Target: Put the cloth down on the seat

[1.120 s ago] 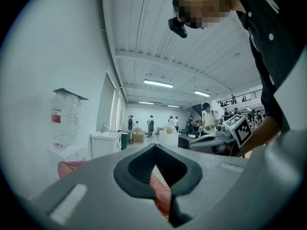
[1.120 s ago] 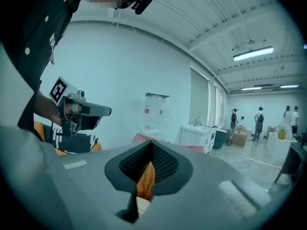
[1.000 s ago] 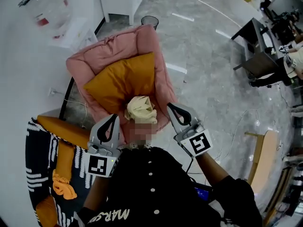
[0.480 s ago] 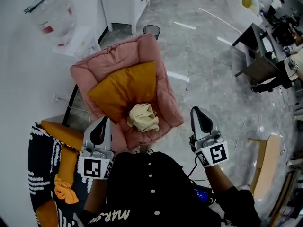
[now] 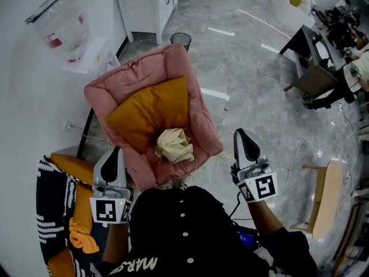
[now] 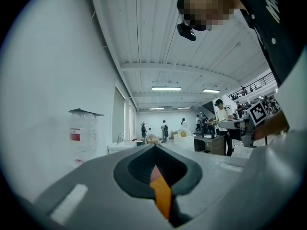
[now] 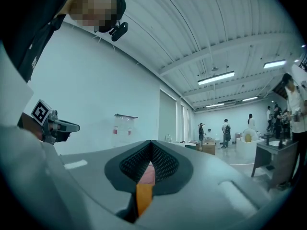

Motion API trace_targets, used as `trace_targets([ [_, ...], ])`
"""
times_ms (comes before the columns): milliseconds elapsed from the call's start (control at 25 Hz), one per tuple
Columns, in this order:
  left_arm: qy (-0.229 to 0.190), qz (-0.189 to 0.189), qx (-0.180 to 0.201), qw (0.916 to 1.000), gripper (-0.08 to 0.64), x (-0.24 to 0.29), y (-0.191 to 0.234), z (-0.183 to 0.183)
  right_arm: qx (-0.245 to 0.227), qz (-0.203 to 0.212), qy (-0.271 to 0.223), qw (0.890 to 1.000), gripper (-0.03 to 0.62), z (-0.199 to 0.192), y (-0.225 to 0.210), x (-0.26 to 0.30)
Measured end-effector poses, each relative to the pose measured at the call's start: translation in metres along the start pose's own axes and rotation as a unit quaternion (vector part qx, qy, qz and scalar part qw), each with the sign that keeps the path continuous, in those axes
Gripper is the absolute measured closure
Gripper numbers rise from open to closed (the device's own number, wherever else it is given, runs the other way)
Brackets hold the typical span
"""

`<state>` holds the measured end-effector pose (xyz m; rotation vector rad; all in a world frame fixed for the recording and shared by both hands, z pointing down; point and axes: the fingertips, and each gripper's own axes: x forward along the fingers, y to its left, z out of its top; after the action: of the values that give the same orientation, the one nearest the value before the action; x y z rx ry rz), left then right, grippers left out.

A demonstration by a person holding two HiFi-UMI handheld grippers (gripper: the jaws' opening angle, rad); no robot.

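Note:
A crumpled cream cloth (image 5: 173, 145) lies on the front of the pink armchair's seat (image 5: 199, 131), just below the orange cushion (image 5: 149, 109) propped against the back. Neither gripper touches it. My left gripper (image 5: 113, 156) hangs left of the chair's front corner, jaws together and holding nothing. My right gripper (image 5: 241, 137) is off to the right of the chair over the floor, also shut and holding nothing. Both gripper views point up at the room; the left gripper (image 6: 154, 150) and the right gripper (image 7: 151, 145) show only a thin slit between their jaws.
A white cabinet (image 5: 147, 4) and a black bin (image 5: 181, 39) stand behind the chair. A black-and-white patterned seat with orange cushions (image 5: 55, 209) is at the lower left. A dark table (image 5: 314, 62) and a wooden chair (image 5: 323, 195) stand to the right on the marble floor.
Both grippers have drawn back from the cloth: the left toward the lower left, the right out to the right. The cloth stays on the seat.

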<state>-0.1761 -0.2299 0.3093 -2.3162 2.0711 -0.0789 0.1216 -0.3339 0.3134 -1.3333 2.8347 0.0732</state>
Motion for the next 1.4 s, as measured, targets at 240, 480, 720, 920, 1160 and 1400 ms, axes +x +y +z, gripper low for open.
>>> trace_targets([
  [240,-0.006,-0.003,-0.005,1.0000,0.560,0.004,-0.003,0.001,0.006,-0.004,-0.016,1.000,0.568,0.008,0.003,0.001],
  [480,-0.007,0.000,0.003,1.0000,0.560,0.004,-0.001,0.002,0.011,0.010,-0.016,1.000,0.569,0.009,0.011,0.006],
  [720,-0.009,0.004,0.011,0.9999,0.560,0.003,-0.002,0.005,0.015,0.015,-0.023,0.999,0.569,0.014,0.017,0.012],
  [920,-0.012,0.006,0.025,0.9996,0.560,0.003,0.000,0.007,0.024,0.016,-0.016,0.999,0.569,0.009,0.017,0.016],
  [1160,-0.012,0.006,0.029,0.9995,0.560,0.004,0.002,0.008,0.018,0.021,-0.014,1.000,0.569,0.008,0.021,0.020],
  [1400,-0.013,0.005,0.035,0.9993,0.560,0.004,0.002,0.008,0.026,0.016,-0.016,0.999,0.569,0.010,0.020,0.023],
])
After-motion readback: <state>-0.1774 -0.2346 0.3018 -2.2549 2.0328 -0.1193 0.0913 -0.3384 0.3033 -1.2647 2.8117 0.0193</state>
